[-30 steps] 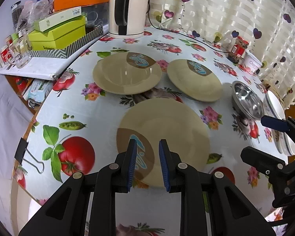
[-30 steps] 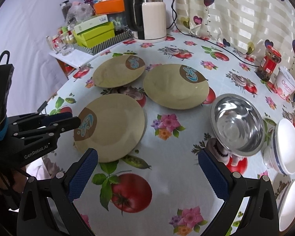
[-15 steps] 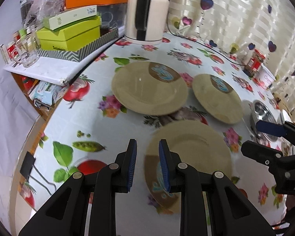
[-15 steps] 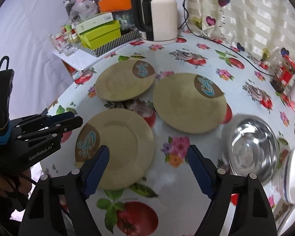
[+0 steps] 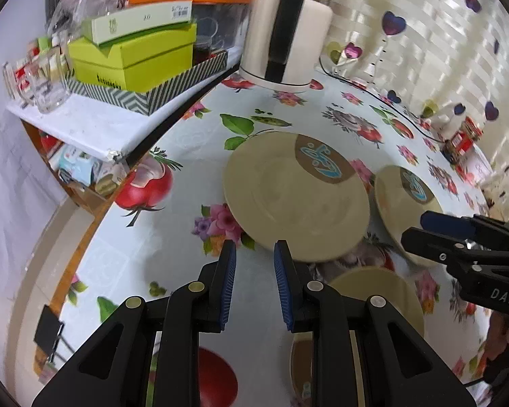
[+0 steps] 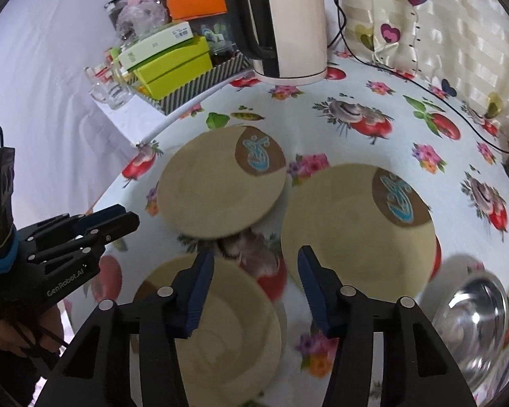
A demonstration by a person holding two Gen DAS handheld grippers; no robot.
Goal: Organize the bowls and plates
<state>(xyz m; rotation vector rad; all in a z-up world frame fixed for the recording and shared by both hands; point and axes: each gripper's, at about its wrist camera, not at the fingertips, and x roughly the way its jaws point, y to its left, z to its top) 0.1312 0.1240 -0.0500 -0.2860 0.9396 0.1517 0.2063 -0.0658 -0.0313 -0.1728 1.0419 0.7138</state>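
Three tan plates with a brown patch and blue mark lie apart on the flowered tablecloth. My left gripper (image 5: 252, 247) hovers open and empty over the cloth, just short of the near rim of the far left plate (image 5: 295, 196). The second plate (image 5: 407, 200) lies to its right, and the near plate (image 5: 373, 302) is partly hidden behind my fingers. My right gripper (image 6: 256, 254) is closing with nothing between its jaws, above the gap between the far left plate (image 6: 220, 183), the right plate (image 6: 356, 227) and the near plate (image 6: 220, 325). A steel bowl (image 6: 475, 318) sits at the lower right.
A white kettle (image 6: 288, 27) stands at the back with its cable (image 6: 424, 84) trailing right. Green boxes on a striped tray (image 5: 132, 57) and glass mugs (image 5: 47, 84) fill a side shelf on the left. The table edge (image 5: 85, 230) runs close on the left. A jar (image 5: 465, 135) stands far right.
Both grippers have moved forward and left over the table, from the near plate toward the far plates. The right jaws have narrowed a good deal. The left jaws kept the same gap.
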